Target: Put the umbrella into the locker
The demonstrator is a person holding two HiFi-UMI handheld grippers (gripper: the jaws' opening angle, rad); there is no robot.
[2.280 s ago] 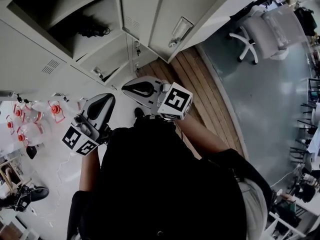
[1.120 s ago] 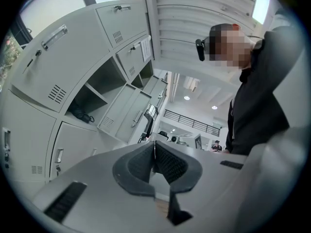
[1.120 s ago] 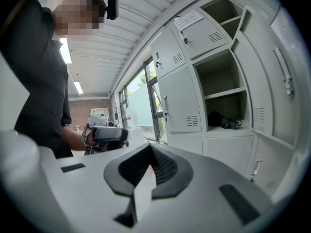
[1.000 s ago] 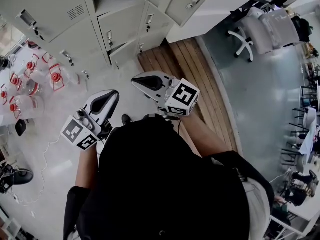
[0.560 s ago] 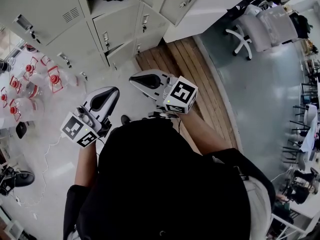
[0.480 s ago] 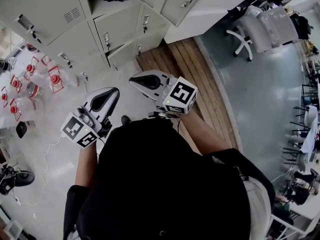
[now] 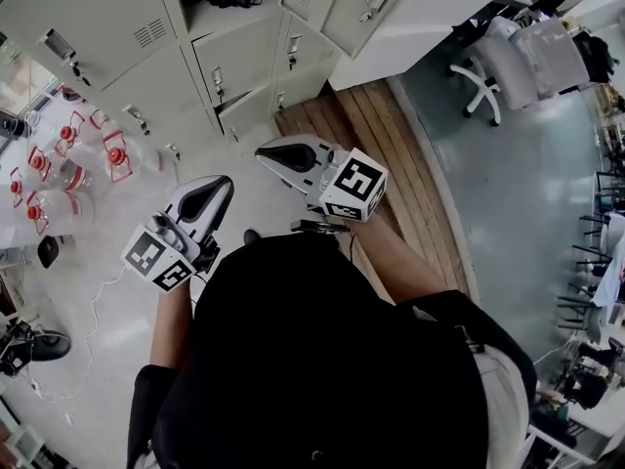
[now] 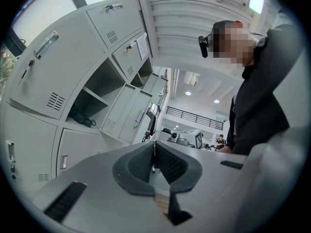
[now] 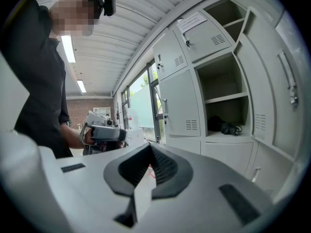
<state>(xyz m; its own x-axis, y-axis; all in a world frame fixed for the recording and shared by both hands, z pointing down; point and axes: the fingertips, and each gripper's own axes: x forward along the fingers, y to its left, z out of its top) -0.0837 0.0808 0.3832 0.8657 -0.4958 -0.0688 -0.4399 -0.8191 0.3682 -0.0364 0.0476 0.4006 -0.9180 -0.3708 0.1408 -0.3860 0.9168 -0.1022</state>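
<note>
The black folded umbrella (image 9: 221, 126) is being seen lying on the lower shelf of the open compartment in the pale grey metal locker (image 9: 221, 79), well apart from both tongs. The left tongs (image 8: 154, 147) are being held shut with nothing between the ribbed pads. The right tongs (image 9: 149, 152) are likewise being shown closed and empty, level in front of the locker bank.

The hinged grey door (image 9: 286, 81) is still standing open, so the job is probably being left unfinished there. If that door is being pushed with closed tips, a slip off the smooth metal is being risked. The umbrella's looped strap appears to be lying toward the shelf front, where it could get pinched. A thin white cable (image 7: 93, 311) is trailing across the floor on the left, and a careless step could get caught by it.

A white paper notice (image 9: 193, 21) is being shown on an upper door, its print too small to be read. No brand is being made out.
</note>
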